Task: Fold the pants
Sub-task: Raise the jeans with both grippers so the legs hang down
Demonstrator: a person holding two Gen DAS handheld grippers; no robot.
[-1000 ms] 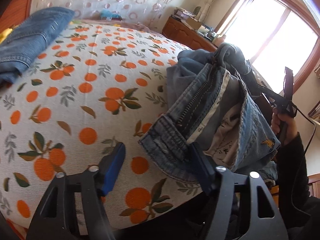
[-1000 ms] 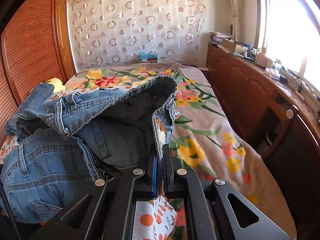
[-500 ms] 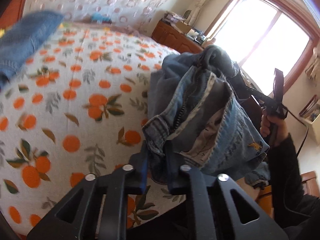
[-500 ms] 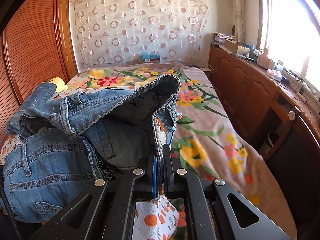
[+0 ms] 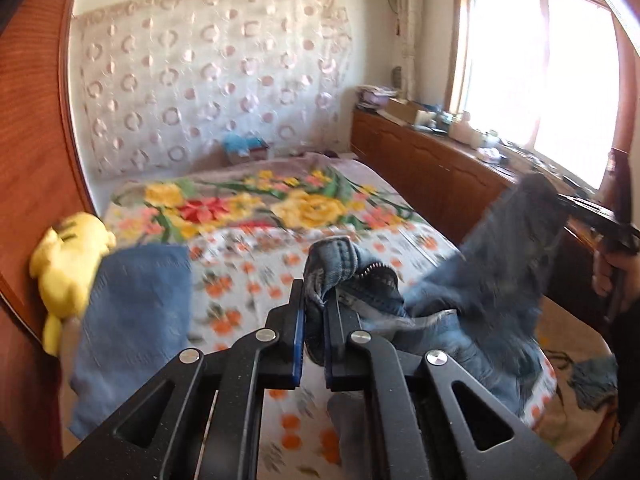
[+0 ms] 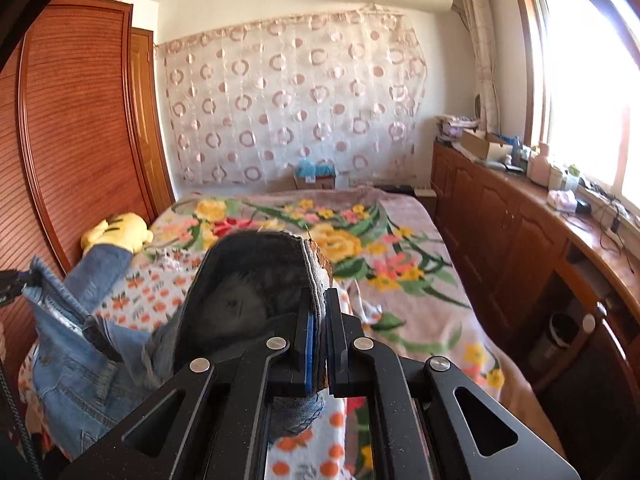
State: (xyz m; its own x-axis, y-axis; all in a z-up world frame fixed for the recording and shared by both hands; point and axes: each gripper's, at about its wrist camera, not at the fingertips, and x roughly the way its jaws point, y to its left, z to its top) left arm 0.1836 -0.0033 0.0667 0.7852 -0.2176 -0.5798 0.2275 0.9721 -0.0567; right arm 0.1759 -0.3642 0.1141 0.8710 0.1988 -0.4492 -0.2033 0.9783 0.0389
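A pair of blue jeans (image 5: 500, 264) hangs stretched between both grippers above the bed. My left gripper (image 5: 314, 292) has its jaws closing tight on the waistband (image 5: 336, 256) beside the zipper, pads pressing the denim. My right gripper (image 6: 320, 296) is shut on the other side of the waistband (image 6: 312, 268), and the jeans (image 6: 80, 360) sag to its left with the dark inside facing me. In the left wrist view the right gripper (image 5: 600, 216) shows at the far right, a hand under it.
An orange-print sheet (image 5: 248, 280) covers the near bed, with a floral blanket (image 5: 304, 204) beyond. Another pair of folded jeans (image 5: 136, 312) and a yellow plush toy (image 5: 68, 256) lie at the left by the wooden wardrobe (image 6: 80, 120). A cluttered low cabinet (image 6: 500, 220) runs under the window at right.
The left gripper went from open around the waistband to shut on it. Both grippers then rose and tipped up, lifting the jeans off the bed.
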